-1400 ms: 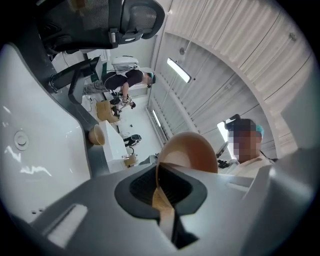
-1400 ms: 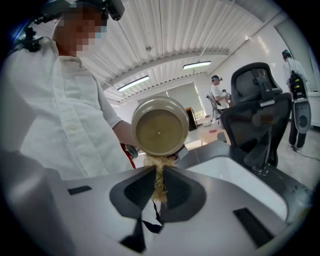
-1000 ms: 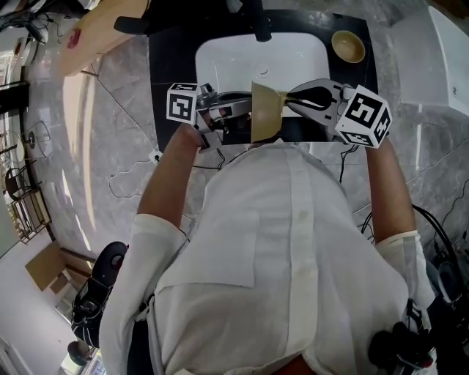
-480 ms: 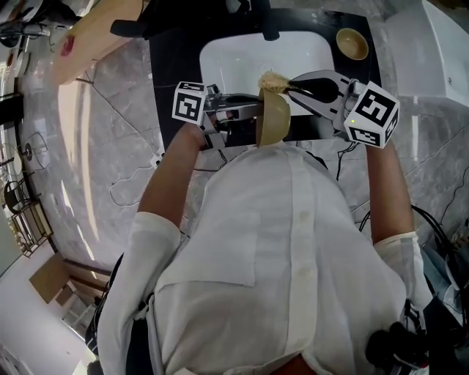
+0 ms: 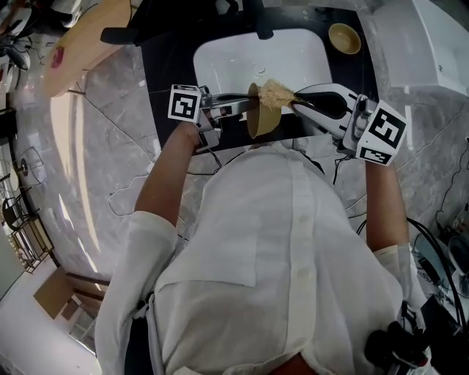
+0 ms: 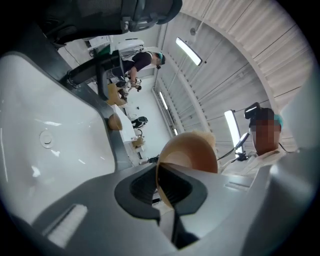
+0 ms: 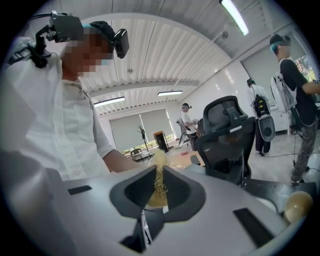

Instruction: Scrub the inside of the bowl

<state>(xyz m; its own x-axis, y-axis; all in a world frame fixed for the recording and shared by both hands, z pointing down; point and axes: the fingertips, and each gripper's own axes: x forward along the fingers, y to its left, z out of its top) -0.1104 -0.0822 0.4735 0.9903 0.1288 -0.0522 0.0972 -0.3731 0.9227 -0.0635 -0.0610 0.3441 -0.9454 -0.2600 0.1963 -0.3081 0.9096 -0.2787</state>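
In the head view a tan bowl [image 5: 261, 117] stands on edge over the near rim of the white sink [image 5: 234, 62]. My left gripper [image 5: 249, 110] reaches in from the left and is shut on the bowl's rim. The left gripper view shows the bowl [image 6: 192, 152] clamped between the dark pads. My right gripper [image 5: 294, 102] comes from the right, shut on a straw-coloured fibre scrubber [image 5: 276, 93] that sits at the bowl's upper edge. In the right gripper view the scrubber [image 7: 159, 182] is pinched flat between the jaws.
A second tan bowl [image 5: 344, 38] sits on the dark counter [image 5: 168, 66] at the back right, also visible as the small bowl [image 7: 298, 205]. A black tap [image 5: 260, 22] stands behind the sink. An office chair [image 7: 227, 132] and several people are further off. Cables lie on the marble floor [image 5: 110, 146].
The bowl has turned more edge-on and sunk slightly with the left gripper. The right gripper has risen, and the scrubber has come up from the bowl's hollow to its upper rim.
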